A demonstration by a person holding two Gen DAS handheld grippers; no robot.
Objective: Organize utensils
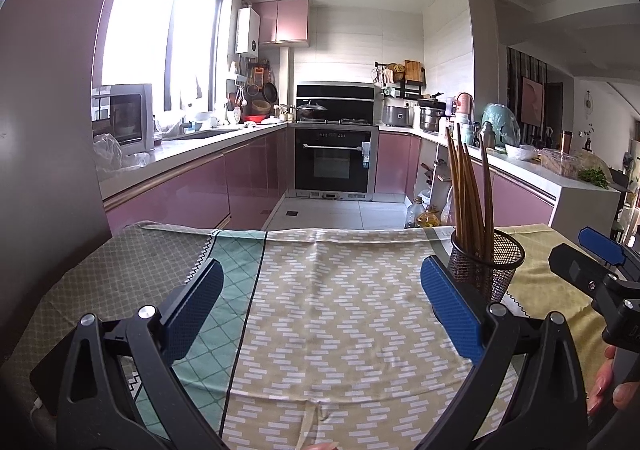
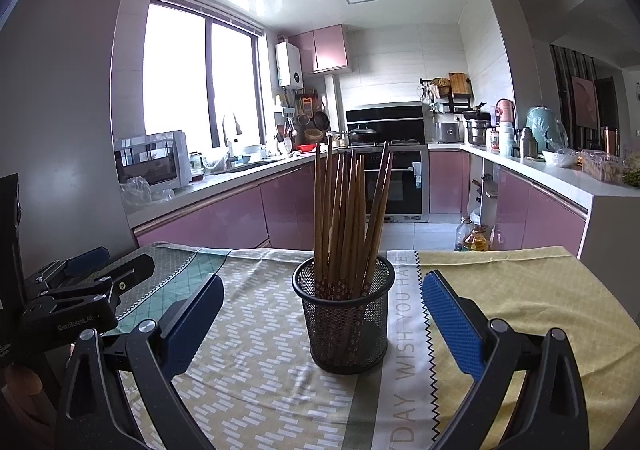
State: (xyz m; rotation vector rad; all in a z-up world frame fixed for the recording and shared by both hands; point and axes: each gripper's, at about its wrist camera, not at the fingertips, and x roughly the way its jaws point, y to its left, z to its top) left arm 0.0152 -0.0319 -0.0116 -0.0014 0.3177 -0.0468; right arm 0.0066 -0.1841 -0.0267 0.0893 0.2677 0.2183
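Blue-padded fingers [image 1: 196, 310] of the left tool [image 1: 320, 302] are seen nearest the lens in the left wrist view, spread wide apart with nothing between them. Only the patterned cloth [image 1: 340, 310] covering the counter is framed between them. The mesh holder [image 1: 486, 264] is located just beyond the right-hand finger, partly hidden by it, with the chopsticks [image 1: 468, 186] standing in it. The right tool [image 1: 588, 262] is visible at the far right edge, with part of a hand [image 1: 612, 382] beneath it.

In the right wrist view, the right tool [image 2: 322, 322] is likewise held apart and empty. The mesh holder [image 2: 344, 314] stands upright on the cloth [image 2: 248, 362], centred between the fingers [image 2: 454, 324] but touched by neither. The chopsticks [image 2: 348, 210] are gathered inside it, leaning outward at several angles. The left tool [image 2: 92, 270] is seen at the left edge, well apart from the holder.

No loose utensil is visible on the counter in either view, so the task is judged to be at or near completion.

Risks from this position:
- The holder is judged light and top-heavy; it could be tipped if struck by a finger.
- The leaning chopsticks could be caught by a tool passing above the rim and scattered.
- The cloth could be dragged by a low finger, shifting the holder.
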